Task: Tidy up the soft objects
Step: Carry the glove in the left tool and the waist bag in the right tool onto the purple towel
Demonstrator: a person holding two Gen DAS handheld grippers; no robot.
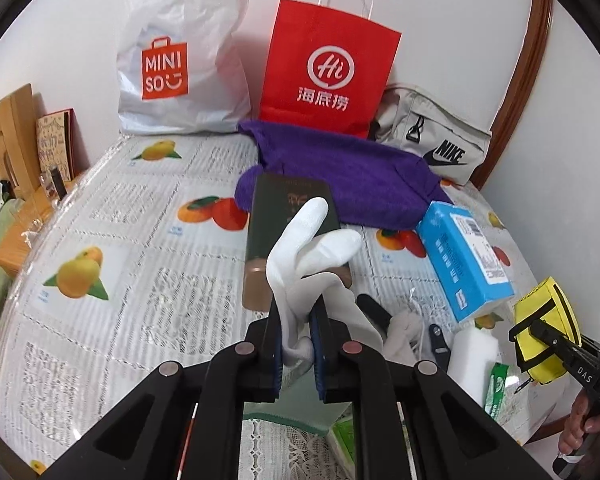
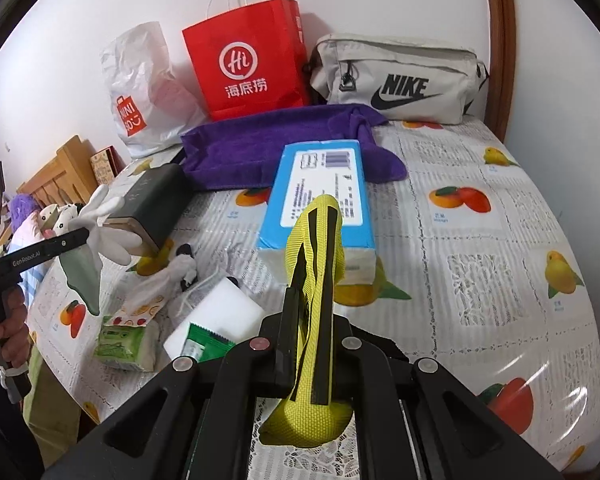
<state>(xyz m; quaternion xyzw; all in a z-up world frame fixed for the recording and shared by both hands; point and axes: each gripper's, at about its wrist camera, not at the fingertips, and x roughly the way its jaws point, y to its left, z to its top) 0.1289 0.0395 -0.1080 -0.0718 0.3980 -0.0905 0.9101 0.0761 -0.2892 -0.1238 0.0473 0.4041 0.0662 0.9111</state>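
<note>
A white glove (image 1: 312, 248) hangs pinched between the pads of my left gripper (image 1: 296, 320), its fingers sticking up above the fruit-print tablecloth (image 1: 120, 220). My right gripper (image 2: 314, 304) is shut on a yellow pouch with black stripes (image 2: 320, 240), held above the table. The right wrist view shows the left gripper (image 2: 85, 236) at the far left with the glove (image 2: 108, 236) in it. In the left wrist view the right gripper (image 1: 528, 330) carries the pouch (image 1: 548, 320) at the right edge. A purple towel (image 2: 260, 148) lies crumpled at the back.
On the table are a blue tissue box (image 2: 320, 192), a dark green box (image 2: 156, 200), a white foam block (image 2: 220, 312), a green tissue pack (image 2: 124, 344) and a small white drawstring bag (image 2: 180, 268). A Nike bag (image 2: 396, 76), red paper bag (image 2: 248, 64) and Miniso bag (image 2: 140, 92) line the wall.
</note>
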